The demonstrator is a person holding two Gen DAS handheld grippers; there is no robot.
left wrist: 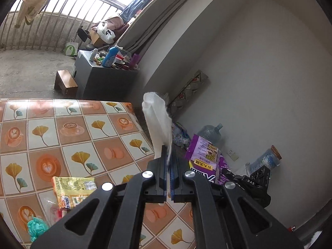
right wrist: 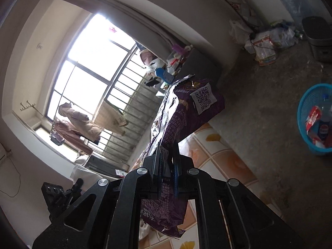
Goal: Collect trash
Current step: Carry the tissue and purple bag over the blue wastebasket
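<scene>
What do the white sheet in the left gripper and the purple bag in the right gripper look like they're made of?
The white sheet looks like soft tissue paper or thin nonwoven cloth: matte, faintly fuzzy, curling limply above the left gripper. The purple bag looks like printed plastic film with a foil lining: glossy creases, a silvery inner face at its torn edge, and a printed QR label, pinched in the right gripper.

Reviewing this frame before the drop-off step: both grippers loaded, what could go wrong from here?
1. The left gripper pinches only the bottom edge of the white tissue; the thin sheet could tear or slip free.
2. The right gripper clamps the purple snack bag mid-body, so its long top may swing and miss the blue basket on the floor.
3. The yellow wrapper and teal glove remain on the table, easily forgotten.
</scene>
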